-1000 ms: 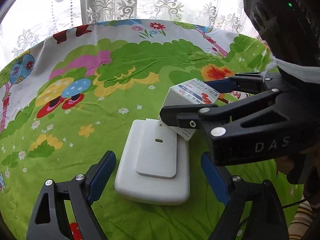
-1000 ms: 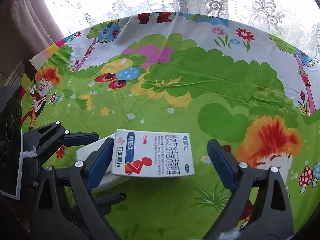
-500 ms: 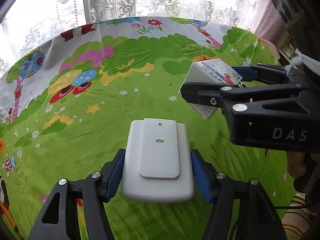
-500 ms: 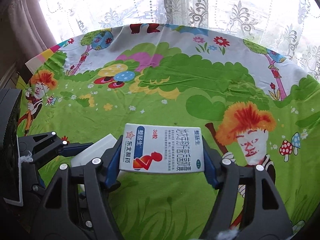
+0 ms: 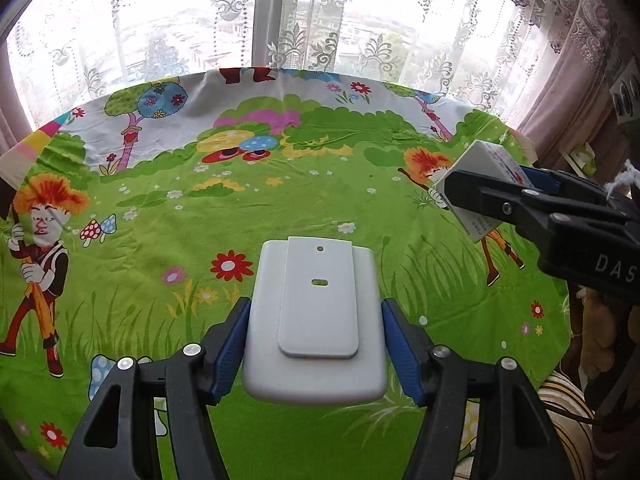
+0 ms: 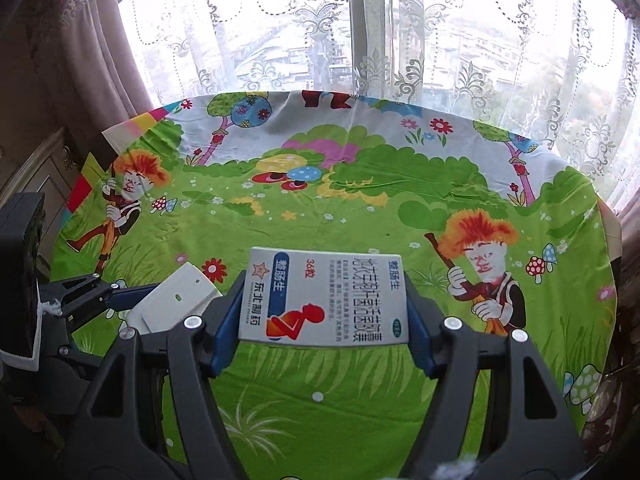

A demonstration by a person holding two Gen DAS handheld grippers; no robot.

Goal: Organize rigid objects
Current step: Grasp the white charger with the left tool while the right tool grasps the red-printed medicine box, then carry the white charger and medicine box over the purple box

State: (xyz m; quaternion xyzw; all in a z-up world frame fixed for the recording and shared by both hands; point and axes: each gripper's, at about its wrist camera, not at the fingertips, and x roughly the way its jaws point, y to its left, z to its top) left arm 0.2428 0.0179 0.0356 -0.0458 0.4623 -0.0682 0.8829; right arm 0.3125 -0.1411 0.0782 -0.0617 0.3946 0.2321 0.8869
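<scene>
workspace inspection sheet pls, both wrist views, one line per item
surface: round table under a cartoon-print green tablecloth, a few creases
job's things: white plastic case and medicine box, both held up off the cloth
clutter: nothing seen on the cloth
grippers: left tongs shut on the white plastic case; right tongs shut on the medicine box
cables: thin dark cable at the right edge of the left view
surroundings: lace curtain over a bright window, pink drapes at the sides
</scene>
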